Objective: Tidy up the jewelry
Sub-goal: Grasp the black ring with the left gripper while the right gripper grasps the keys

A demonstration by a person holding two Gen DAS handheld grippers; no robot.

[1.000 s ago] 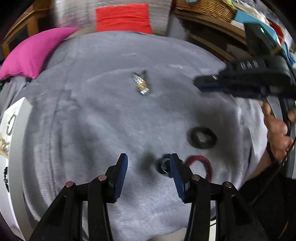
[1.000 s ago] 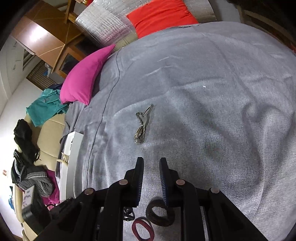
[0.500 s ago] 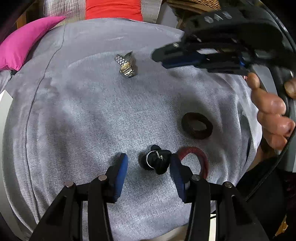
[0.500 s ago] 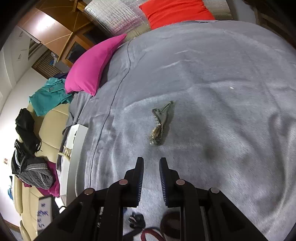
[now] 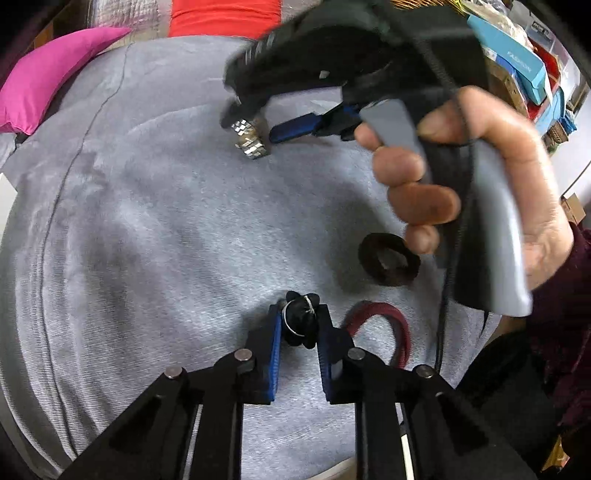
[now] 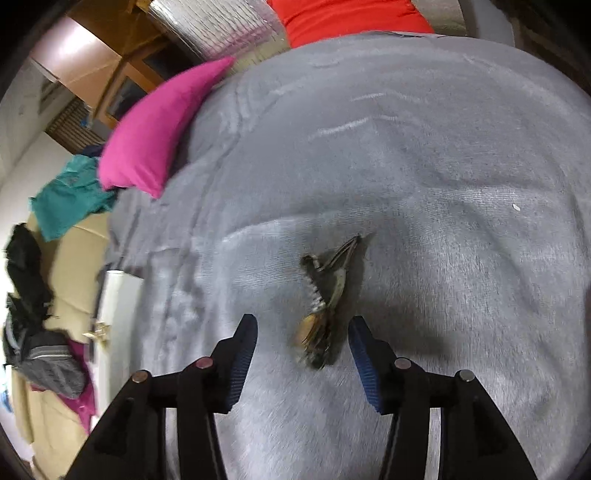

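My left gripper (image 5: 298, 320) is shut on a small black bundle with a thin silver ring (image 5: 300, 320) on the grey bedspread (image 5: 155, 229). A black hair tie (image 5: 388, 259) and a dark red hair tie (image 5: 384, 325) lie to its right. A silver metal watch (image 5: 251, 138) lies farther off, with my right gripper just above it. In the right wrist view my right gripper (image 6: 303, 332) is open, its fingers on either side of the watch (image 6: 325, 299), which is blurred.
A pink pillow (image 6: 162, 125) and a red cushion (image 6: 351, 18) lie at the far end of the bed. A white tray (image 6: 114, 306) holding a gold piece sits at the bed's left edge, beside a beige sofa with clothes (image 6: 37, 314).
My left gripper moved onto the black bundle and closed on it. My right gripper travelled forward to the watch and opened from shut.
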